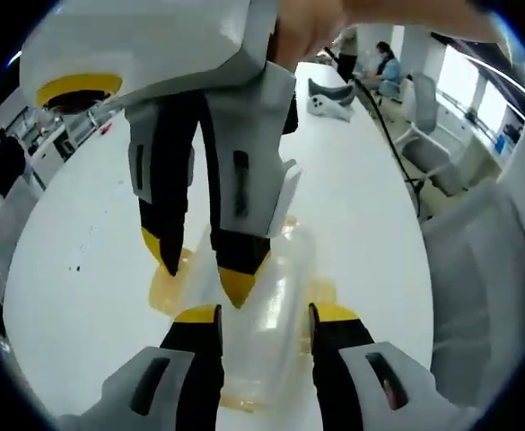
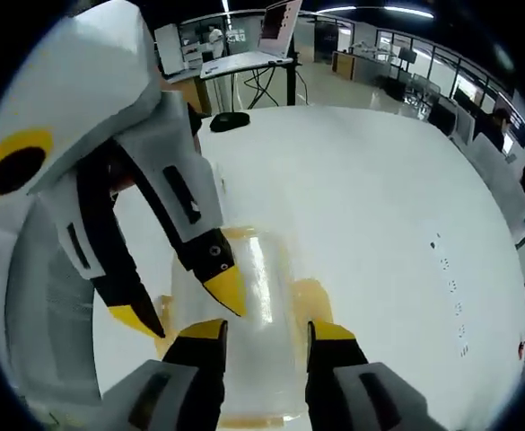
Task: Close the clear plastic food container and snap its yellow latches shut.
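Observation:
The clear plastic container [image 1: 275, 314] lies on the white table [image 1: 83, 251], with yellow latches at its sides [image 1: 165, 289]. My left gripper [image 1: 264, 316] stands open, its jaws apart on either side of the container. My right gripper [image 1: 203, 271] comes down from above, open, with one fingertip [image 1: 237, 287] on the lid and the other by the left latch. In the right gripper view the container [image 2: 258, 278] sits between my right gripper's [image 2: 267, 332] spread jaws. There my left gripper [image 2: 181, 305] enters from the left, one yellow tip on the lid.
A grey object [image 1: 329, 99] and a black cable lie at the table's far end, with office chairs [image 1: 419, 112] and seated people beyond. A white chair [image 1: 482, 269] stands close on the right. A black object [image 2: 231, 119] lies near the table's far edge, and small dark marks [image 2: 441, 260] dot the tabletop.

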Demonstrator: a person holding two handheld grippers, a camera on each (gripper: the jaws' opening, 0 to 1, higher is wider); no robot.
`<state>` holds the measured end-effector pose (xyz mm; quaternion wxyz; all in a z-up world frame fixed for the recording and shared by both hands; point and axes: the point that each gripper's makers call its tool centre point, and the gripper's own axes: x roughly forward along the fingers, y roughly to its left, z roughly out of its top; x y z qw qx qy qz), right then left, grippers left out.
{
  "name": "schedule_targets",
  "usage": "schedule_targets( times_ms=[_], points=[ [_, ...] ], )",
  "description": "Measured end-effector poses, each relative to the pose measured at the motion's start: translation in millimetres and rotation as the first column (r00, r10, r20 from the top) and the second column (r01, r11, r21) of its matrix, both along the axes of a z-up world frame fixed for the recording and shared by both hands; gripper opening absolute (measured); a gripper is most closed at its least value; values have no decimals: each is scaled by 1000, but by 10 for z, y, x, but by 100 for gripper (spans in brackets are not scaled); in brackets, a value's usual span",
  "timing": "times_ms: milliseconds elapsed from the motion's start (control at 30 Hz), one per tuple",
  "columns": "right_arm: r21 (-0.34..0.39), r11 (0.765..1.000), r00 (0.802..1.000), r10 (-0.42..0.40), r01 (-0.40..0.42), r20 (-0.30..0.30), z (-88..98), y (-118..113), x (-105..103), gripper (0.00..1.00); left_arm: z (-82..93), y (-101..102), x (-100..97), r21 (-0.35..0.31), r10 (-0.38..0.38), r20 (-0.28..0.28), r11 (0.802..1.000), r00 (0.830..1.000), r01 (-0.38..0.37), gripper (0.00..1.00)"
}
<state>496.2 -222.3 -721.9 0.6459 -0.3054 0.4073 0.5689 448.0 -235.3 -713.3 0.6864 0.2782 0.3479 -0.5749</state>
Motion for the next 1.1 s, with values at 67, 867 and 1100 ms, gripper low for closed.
schedule_targets(
  times_ms=[67,867,1100],
  points=[
    [2,1000,1000,-2,2,-1,8,14,18,34,-9,1,-30,0,-3,-1,1000,1000,3,37],
    [-9,1000,990,19,-21,-140,-142,-28,18,42,-155,37,-139,63,-57,116,997,992,50,43],
    [6,1000,977,16,-15,-214,-182,-25,17,41,-178,36,-97,85,-60,172,995,983,46,40]
  ],
)
